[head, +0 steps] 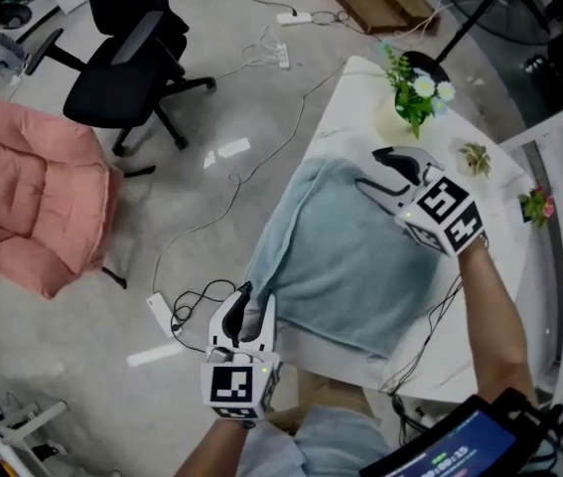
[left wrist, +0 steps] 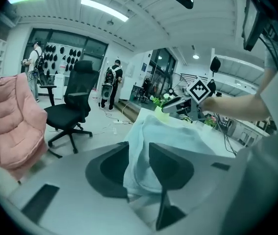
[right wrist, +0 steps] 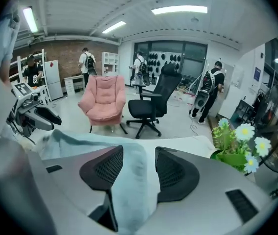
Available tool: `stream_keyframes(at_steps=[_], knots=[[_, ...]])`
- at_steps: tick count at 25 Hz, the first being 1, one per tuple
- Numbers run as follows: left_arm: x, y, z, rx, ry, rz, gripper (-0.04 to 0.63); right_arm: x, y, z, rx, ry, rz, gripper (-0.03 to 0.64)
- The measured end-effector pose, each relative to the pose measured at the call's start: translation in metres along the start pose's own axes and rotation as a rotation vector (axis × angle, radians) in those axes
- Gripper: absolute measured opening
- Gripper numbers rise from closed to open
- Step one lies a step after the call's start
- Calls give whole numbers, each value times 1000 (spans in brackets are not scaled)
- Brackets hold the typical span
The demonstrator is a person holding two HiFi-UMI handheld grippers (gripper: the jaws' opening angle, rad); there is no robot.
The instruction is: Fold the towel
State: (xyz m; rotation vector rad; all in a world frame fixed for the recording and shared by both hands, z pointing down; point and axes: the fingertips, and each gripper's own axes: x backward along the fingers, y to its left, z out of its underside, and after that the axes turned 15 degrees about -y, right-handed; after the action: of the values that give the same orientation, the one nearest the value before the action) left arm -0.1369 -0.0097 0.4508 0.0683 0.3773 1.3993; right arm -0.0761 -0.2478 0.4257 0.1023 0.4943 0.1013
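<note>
Left gripper (head: 249,301) is sitting at the seven o'clock corner of the pale blue towel (head: 346,256), fingers spread, with a fold of cloth lying loose between them and nothing pinched. The towel is lying across the white table (head: 346,92), its nine o'clock side spilling over the edge. It's looking soft, light and floppy, so it'll sag wherever it isn't held; the corners are the places to take it. Right gripper (head: 368,167) is hovering at one o'clock, just short of the flower pot (head: 410,92), jaws parted too, with towel edge running up between them, unclamped. The overhanging part is dropping out of sight, and I can't tell whether the cloth is already doubled.
</note>
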Motion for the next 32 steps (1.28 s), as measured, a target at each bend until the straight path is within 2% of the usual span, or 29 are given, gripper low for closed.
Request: stream_keyframes(at_steps=[5, 7, 10, 18, 22, 24, 27, 32], knots=[[-5, 9, 25, -22, 62, -69, 132, -26, -11, 27, -6, 11, -114, 242], [-6, 13, 28, -53, 84, -83, 104, -37, -11, 35, 0, 16, -143, 259], [-7, 19, 32, -72, 99, -113, 28, -49, -12, 47, -4, 26, -175, 264], [-9, 16, 26, -56, 104, -115, 18, -67, -14, 68, -188, 37, -252, 254], [-8, 15, 27, -44, 121, -99, 18, -69, -11, 64, -225, 20, -275, 208], [-8, 15, 26, -33, 116, -98, 18, -68, -7, 62, -191, 20, -275, 131], [-6, 18, 21, -14, 88, -99, 18, -64, -3, 53, -129, 5, -247, 71], [3, 13, 9, -1, 71, -85, 18, -50, -3, 25, -75, -57, -202, 63]])
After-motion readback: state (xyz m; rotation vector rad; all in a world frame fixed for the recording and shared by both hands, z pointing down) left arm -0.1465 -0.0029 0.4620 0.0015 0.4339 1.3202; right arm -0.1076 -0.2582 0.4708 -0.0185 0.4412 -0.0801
